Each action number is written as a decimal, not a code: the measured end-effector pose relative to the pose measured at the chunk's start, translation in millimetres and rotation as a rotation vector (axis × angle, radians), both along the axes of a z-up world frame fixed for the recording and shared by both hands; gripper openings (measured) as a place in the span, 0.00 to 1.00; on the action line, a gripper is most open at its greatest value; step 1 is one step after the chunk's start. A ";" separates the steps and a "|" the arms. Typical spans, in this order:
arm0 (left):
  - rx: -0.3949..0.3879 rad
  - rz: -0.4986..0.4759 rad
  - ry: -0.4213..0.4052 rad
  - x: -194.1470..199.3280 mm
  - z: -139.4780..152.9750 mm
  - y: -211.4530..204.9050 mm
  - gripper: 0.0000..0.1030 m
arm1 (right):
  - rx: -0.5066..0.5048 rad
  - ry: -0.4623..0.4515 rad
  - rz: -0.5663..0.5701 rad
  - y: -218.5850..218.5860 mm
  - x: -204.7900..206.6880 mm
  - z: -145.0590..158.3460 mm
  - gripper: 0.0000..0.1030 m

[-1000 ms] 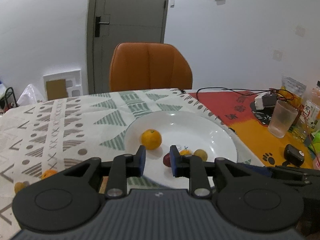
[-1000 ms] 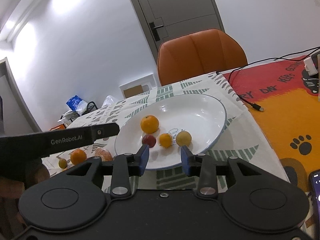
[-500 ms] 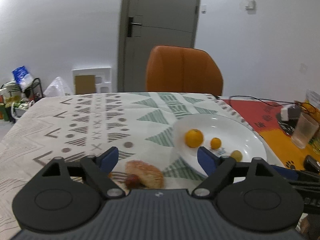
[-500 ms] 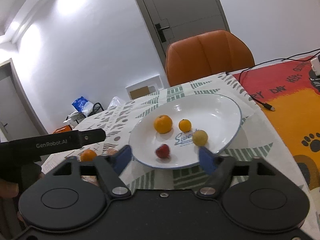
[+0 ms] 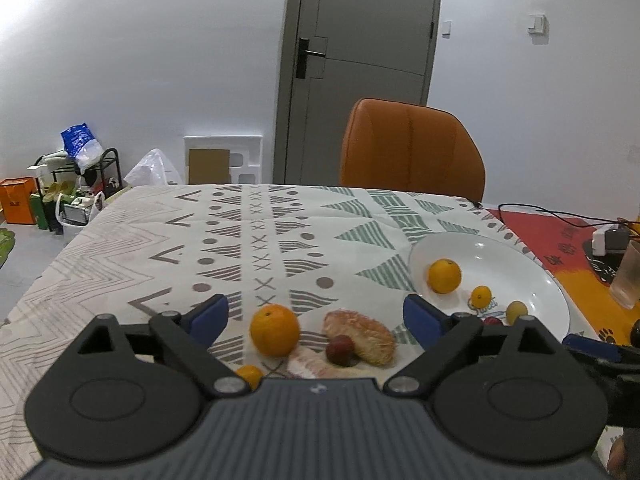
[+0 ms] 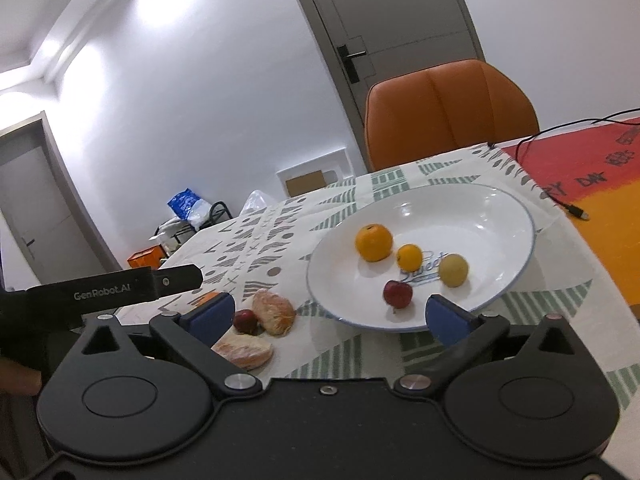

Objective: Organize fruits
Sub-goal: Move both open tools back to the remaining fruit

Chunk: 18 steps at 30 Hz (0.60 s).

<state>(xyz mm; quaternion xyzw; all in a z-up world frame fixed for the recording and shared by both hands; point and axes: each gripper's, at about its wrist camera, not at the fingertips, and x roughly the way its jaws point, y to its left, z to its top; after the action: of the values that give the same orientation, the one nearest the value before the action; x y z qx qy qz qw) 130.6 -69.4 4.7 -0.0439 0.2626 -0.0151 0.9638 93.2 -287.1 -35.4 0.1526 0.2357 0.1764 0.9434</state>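
A white plate [image 6: 480,216] holds a large orange [image 6: 374,242], a small orange [image 6: 409,257], a yellow fruit [image 6: 453,270] and a red fruit [image 6: 397,293]. My right gripper [image 6: 329,317] hangs just before the plate's near rim, its jaws opening, nothing between them. On the patterned cloth left of the plate [image 5: 500,256] lie an orange [image 5: 275,330], a dark red fruit [image 5: 340,351], a small orange [image 5: 249,374] and a bread roll [image 5: 360,336]. My left gripper [image 5: 314,318] hovers over these, jaws opening wide, with nothing gripped.
An orange chair [image 5: 412,148] stands at the table's far side. On the red and orange mat to the right are a cable [image 6: 560,200], a charger [image 5: 606,238] and a plastic cup [image 5: 630,276]. A second bread piece [image 6: 244,350] lies near my right gripper.
Both grippers have gone from nearly shut to wide open. My left gripper has swung left from the plate to the loose fruit on the cloth. My right gripper has drawn back a little.
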 end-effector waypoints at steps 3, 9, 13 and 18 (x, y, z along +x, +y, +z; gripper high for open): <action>0.001 0.015 0.000 -3.7 -1.2 6.9 0.90 | 0.003 0.014 0.013 5.9 1.4 -1.3 1.00; -0.006 0.019 0.000 -10.6 -3.4 20.0 0.90 | -0.009 0.018 0.042 16.4 0.1 -2.2 1.00; -0.002 0.031 0.004 -13.7 -4.3 29.4 0.90 | -0.012 0.019 0.070 23.4 0.6 -3.0 1.00; -0.012 0.047 0.024 -15.1 -11.2 41.4 0.90 | -0.027 0.024 0.107 36.2 2.2 -5.8 1.00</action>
<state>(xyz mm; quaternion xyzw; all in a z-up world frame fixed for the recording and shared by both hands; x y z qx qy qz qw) 115.5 -27.9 -6.4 -0.0557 0.2730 0.0063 0.9604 95.5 -250.8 -41.2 0.1292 0.2572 0.2217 0.9317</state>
